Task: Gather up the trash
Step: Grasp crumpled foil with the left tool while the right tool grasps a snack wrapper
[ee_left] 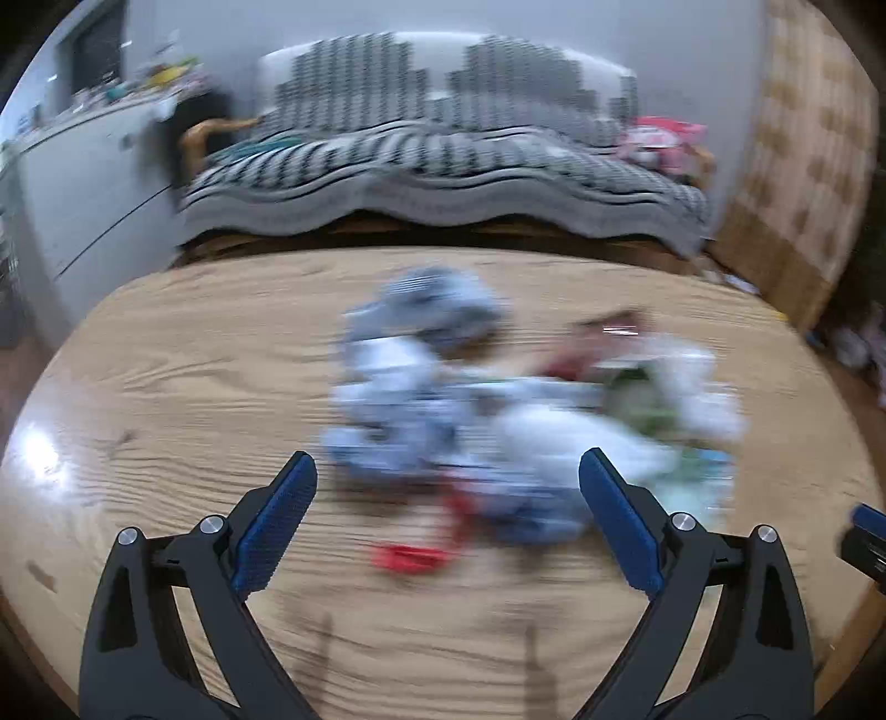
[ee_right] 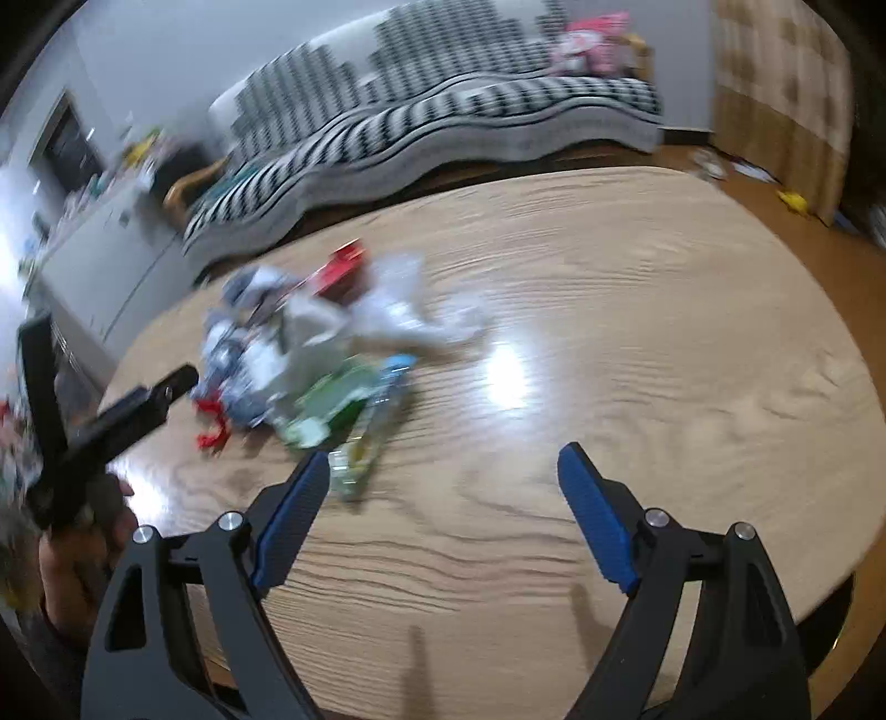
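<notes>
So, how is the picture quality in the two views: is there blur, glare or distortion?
Left wrist view: the trash pile is strongly motion-blurred, the left gripper stays sharp, and glare sits on the table at its left edge. Right wrist view: the pile is milder blurred, a bright glare patch lies right of it, and the right gripper is crisp. Both views: fisheye curves the table rim and darkens the corners.

A round table of pale wood grain is being lit from above, glare being thrown on its top. Behind it, a sofa is being draped in a black-and-white patterned cover. A pale grey wall is being shown behind. A white cabinet is being cluttered on top. A tan patterned curtain is being hung at right. Brown flooring is being littered.
</notes>
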Demonstrator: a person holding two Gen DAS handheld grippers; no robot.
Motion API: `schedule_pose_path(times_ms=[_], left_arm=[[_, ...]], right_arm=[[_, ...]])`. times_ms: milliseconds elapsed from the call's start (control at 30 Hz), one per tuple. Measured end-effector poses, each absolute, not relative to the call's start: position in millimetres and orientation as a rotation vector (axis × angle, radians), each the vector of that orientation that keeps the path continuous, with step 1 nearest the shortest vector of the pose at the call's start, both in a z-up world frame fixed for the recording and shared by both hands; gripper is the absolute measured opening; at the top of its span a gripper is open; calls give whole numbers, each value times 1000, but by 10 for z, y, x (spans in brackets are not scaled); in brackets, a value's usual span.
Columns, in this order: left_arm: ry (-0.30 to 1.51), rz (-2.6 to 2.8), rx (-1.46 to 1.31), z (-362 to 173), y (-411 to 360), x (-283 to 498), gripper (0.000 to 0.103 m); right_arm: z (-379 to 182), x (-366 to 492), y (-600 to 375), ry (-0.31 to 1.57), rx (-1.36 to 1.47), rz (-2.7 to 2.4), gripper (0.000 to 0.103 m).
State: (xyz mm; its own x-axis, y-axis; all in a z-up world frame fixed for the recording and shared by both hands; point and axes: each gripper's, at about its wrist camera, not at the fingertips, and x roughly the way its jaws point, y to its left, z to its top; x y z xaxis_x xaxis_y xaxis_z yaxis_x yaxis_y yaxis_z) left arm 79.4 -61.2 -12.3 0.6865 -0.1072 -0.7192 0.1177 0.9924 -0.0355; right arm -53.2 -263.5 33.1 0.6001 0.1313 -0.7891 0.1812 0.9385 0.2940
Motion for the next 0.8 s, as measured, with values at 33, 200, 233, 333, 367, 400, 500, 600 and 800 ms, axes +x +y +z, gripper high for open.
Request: schedule_pose_path(times_ms=[33,200,233,333,367,400,500,600,800], left_arm=[[814,-111,4,-172,-495,846,93],[846,-158,-7,-396,-239,1081,93],[835,-168,3,-398,-250,1091,93],[823,-198,-2,-391,-309,1144,93],[824,-207,-7,-396,-331,1153,93],[824,-217,-7,-411,-364,1182,93],[826,-220,41,-478,-463,1228,73],[848,-258,23,-509,-473,1230,47],[846,-262,-34,-361,-332,1091,35]], right_arm=[[297,-460,-2538,943,350,-15,82],[91,-221,-2292,1003,316,28,74],[50,-160,-2249,1015,321,37,72],[-25,-90,-2229,1039,327,50,70],[-43,-67,-2207,1044,321,50,68],[-62,-52,-2193,1052,316,51,68],[-123,-38,-2176,1069,303,53,68],[-153,-20,-2147,1075,286,53,64],[-230,20,-2041,1095,240,58,26]])
